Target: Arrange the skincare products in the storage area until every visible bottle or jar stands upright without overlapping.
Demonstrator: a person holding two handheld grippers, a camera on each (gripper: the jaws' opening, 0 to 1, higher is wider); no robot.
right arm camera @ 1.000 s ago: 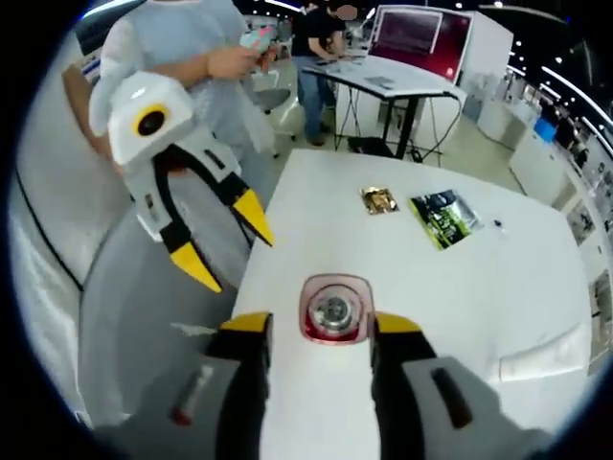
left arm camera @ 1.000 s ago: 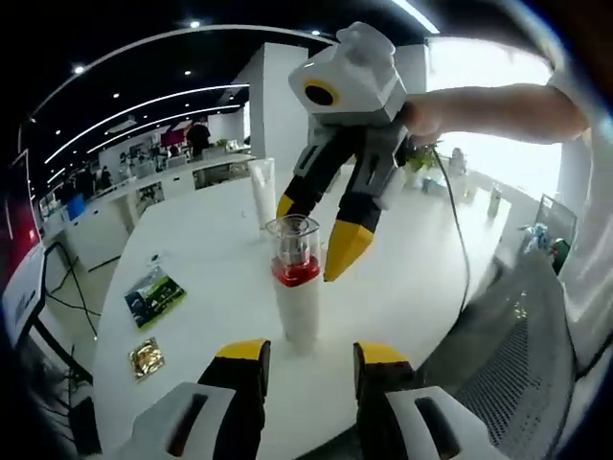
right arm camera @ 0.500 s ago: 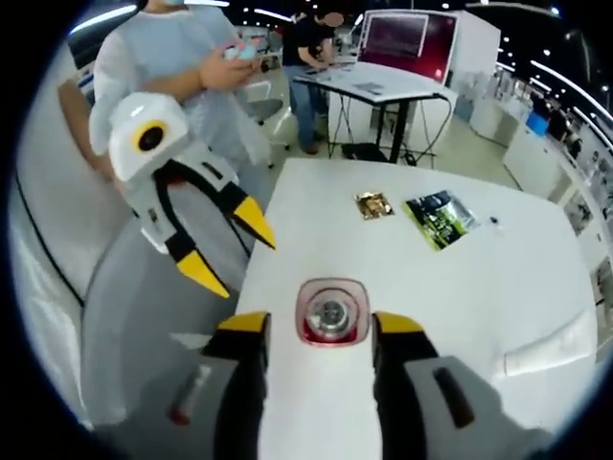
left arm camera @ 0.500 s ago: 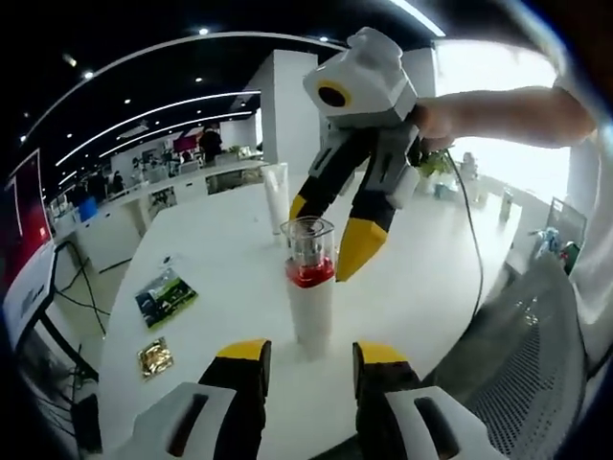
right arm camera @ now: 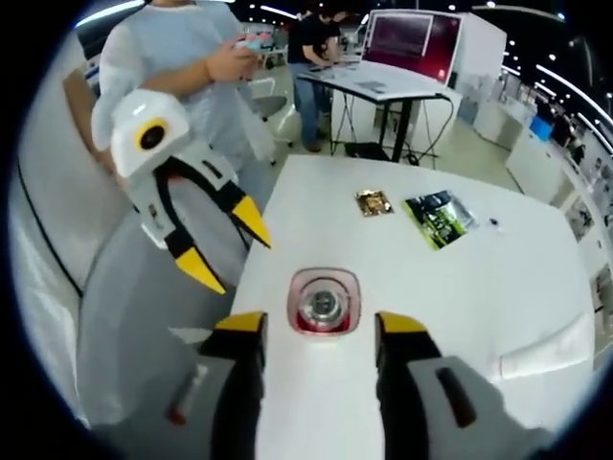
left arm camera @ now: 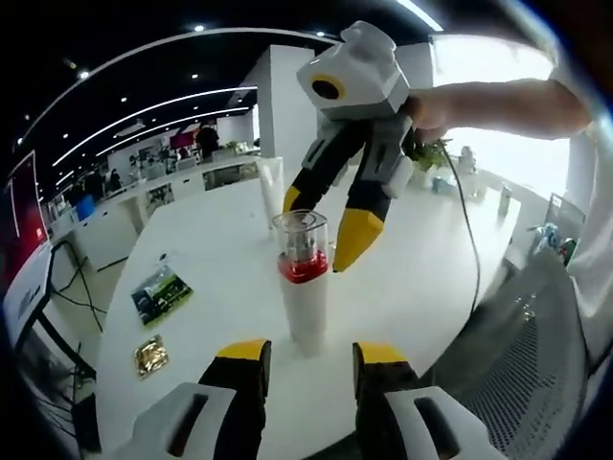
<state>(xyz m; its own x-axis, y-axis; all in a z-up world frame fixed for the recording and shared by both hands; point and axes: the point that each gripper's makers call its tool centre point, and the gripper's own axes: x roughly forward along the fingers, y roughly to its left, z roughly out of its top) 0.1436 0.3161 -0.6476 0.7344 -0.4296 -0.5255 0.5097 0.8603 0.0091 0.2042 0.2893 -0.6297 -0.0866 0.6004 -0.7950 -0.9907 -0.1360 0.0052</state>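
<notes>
A white bottle (left arm camera: pixel 305 311) with a red band and a clear cap stands upright on the white table (left arm camera: pixel 412 278). My right gripper (left arm camera: pixel 317 233) hangs over it from above, open, one yellow-tipped jaw on each side of the cap and apart from it. From the right gripper view I look straight down on the bottle's cap (right arm camera: pixel 324 301), which sits just ahead of my right gripper (right arm camera: pixel 326 333). My left gripper (left arm camera: pixel 306 356) is open and empty just short of the bottle's base. It also hangs open beyond the table's edge as the left gripper (right arm camera: pixel 239 261).
A white tube (left arm camera: pixel 266 192) stands behind the bottle; the tube (right arm camera: pixel 548 353) lies toward the right. A green packet (left arm camera: pixel 159 291) and a gold packet (left arm camera: pixel 148 356) lie flat on the table. A grey mesh chair (left arm camera: pixel 522 355) is by the edge. A person (right arm camera: pixel 182 67) stands nearby.
The right gripper's jaws stand a little wider apart around the cap. The bottle has stayed upright in place; both views shifted slightly.
</notes>
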